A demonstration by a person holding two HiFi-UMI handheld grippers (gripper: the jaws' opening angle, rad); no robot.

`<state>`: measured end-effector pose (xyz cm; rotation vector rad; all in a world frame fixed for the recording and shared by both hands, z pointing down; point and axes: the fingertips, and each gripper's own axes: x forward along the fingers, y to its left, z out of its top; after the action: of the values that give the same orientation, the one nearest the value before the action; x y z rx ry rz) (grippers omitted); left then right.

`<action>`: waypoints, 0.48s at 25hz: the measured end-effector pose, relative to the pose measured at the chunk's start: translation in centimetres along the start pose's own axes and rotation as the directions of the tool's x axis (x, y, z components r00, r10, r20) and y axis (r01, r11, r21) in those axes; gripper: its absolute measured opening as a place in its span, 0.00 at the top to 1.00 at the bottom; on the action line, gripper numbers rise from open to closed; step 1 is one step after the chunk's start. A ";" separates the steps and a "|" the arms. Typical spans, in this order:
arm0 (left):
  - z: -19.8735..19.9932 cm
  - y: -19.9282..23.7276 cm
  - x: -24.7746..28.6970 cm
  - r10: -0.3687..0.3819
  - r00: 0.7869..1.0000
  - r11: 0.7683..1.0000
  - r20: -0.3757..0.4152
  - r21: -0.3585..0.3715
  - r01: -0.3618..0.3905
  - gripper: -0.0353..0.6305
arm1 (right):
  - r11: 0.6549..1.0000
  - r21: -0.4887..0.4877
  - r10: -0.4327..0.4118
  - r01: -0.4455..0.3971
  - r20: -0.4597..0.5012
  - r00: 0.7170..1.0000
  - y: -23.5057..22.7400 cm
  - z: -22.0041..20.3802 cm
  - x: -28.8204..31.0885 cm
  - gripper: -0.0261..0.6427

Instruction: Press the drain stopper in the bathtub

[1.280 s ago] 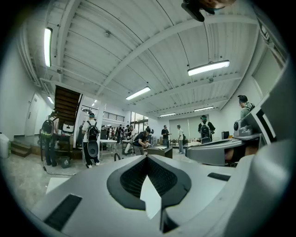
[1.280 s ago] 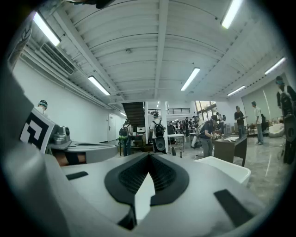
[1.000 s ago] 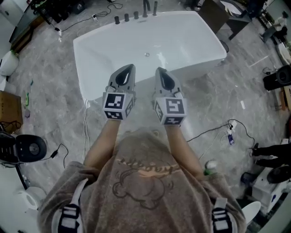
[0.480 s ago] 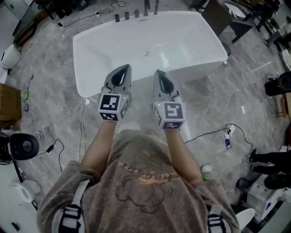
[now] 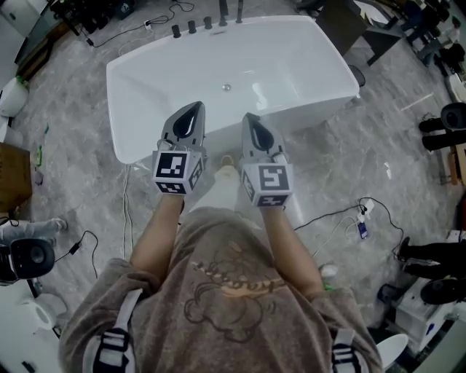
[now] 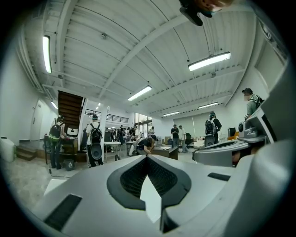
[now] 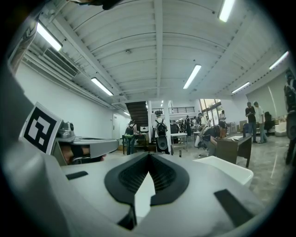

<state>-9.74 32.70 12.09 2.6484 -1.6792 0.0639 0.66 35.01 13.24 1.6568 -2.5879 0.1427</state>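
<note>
A white bathtub fills the top of the head view, and its small round drain stopper shows on the tub floor. My left gripper and right gripper hover side by side over the tub's near rim, well short of the stopper. Both are shut with nothing in them. In the left gripper view the left gripper points level across a hall. The right gripper does the same, with a corner of the tub to its right. Neither gripper view shows the stopper.
Dark tap knobs line the tub's far edge. Cables trail over the grey marble floor on both sides. A round black device stands at the left, dark furniture behind the tub's right end, and a person's shoes at the right.
The tub has slid slightly left and up in the head view. Both grippers stay side by side and shut, now overlapping the near rim a little more.
</note>
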 end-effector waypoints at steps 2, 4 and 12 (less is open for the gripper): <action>-0.3 -0.2 1.4 -0.009 1.000 1.000 0.002 0.001 0.009 0.95 | 1.000 0.001 -0.006 0.006 0.001 1.000 -1.0 -0.1 1.0 0.96; -0.5 0.0 2.9 -0.018 1.000 1.000 0.002 -0.003 0.018 0.94 | 1.000 0.001 -0.009 0.009 -0.001 1.000 -1.8 -0.2 2.3 0.96; -1.3 1.1 10.8 -0.029 0.999 0.999 -0.020 -0.021 0.029 0.95 | 1.000 -0.003 0.013 -0.013 -0.012 1.000 -6.1 -0.2 8.2 0.96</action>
<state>-6.20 22.51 13.80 2.6471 -1.6256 0.0721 2.75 25.10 14.54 1.6334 -2.5889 0.1484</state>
